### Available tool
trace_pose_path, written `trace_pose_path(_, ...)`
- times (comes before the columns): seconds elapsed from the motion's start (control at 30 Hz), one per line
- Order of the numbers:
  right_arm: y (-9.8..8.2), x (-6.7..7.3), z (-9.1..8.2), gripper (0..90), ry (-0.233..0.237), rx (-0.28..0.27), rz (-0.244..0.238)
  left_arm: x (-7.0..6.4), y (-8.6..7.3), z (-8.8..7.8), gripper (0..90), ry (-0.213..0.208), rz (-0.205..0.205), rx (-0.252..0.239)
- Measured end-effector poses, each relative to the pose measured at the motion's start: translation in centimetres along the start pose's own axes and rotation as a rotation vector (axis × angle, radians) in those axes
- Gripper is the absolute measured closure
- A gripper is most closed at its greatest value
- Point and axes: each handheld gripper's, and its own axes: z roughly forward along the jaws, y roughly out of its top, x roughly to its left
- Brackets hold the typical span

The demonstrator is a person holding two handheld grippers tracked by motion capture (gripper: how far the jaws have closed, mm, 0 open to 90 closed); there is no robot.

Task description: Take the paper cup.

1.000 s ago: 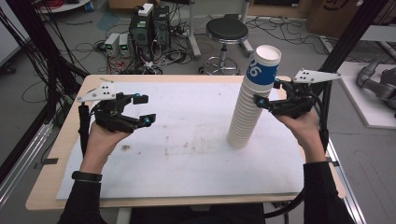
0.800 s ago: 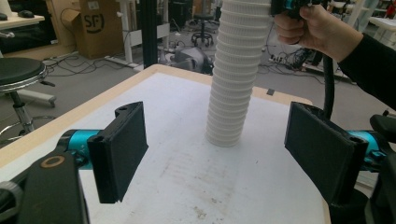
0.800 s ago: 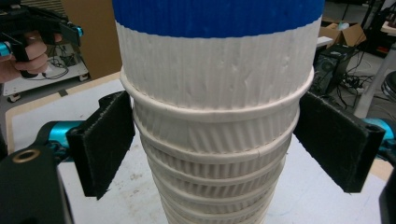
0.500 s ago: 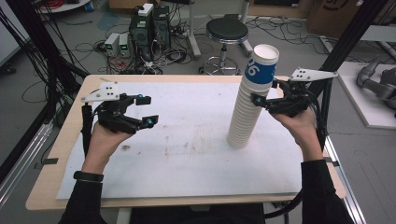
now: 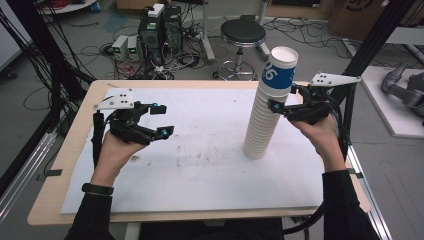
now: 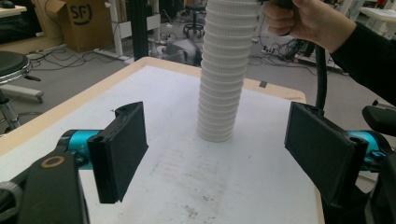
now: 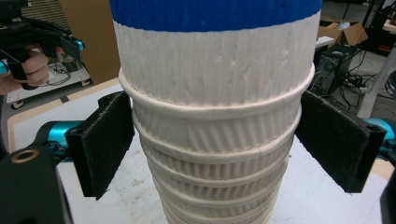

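Ribbed white paper cup stack (image 7: 212,154) between padded right tongs (image 7: 212,140).

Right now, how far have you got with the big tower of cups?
Nothing looks done yet: the whole stack of cups stands in one piece on the table, blue-banded cup on top. In hand: the right gripper has its jaws around the stack near the top, seemingly touching the rims. The left gripper waits open, away from the stack. Pulling cups off is probably still left.
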Motion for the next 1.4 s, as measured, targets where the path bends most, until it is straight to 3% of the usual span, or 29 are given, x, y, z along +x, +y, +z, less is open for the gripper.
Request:
trace_pose_path(0.53, -0.1, 0.0, -0.3, 12.9, 0.002, 0.001, -0.010, -0.3, 0.3, 0.3, 20.8, -0.008, 0.002, -0.012)
trace_pose_path(0.73, -0.2, -0.1, -0.4, 12.9, 0.006, -0.002, -0.012, -0.3, 1.2, 0.8, 20.8, -0.008, 0.008, -0.026)
trace_pose_path(0.83, -0.2, -0.1, -0.4, 12.9, 0.008, -0.001, -0.013, -0.5, 2.5, 1.5, 20.8, 0.005, 0.036, -0.065)
trace_pose_path(1.0, -0.2, -0.1, -0.4, 13.0, 0.009, -0.001, -0.013, -0.7, 4.3, 2.5, 20.8, 0.001, 0.059, -0.063)
trace_pose_path(1.1, -0.2, -0.2, -0.4, 13.0, 0.011, -0.001, -0.014, -0.9, 6.3, 3.6, 20.8, -0.010, 0.077, -0.066)
trace_pose_path(1.4, -0.2, -0.2, -0.4, 13.0, 0.012, -0.003, -0.014, -0.7, 10.1, 6.5, 20.8, -0.052, 0.081, -0.095)
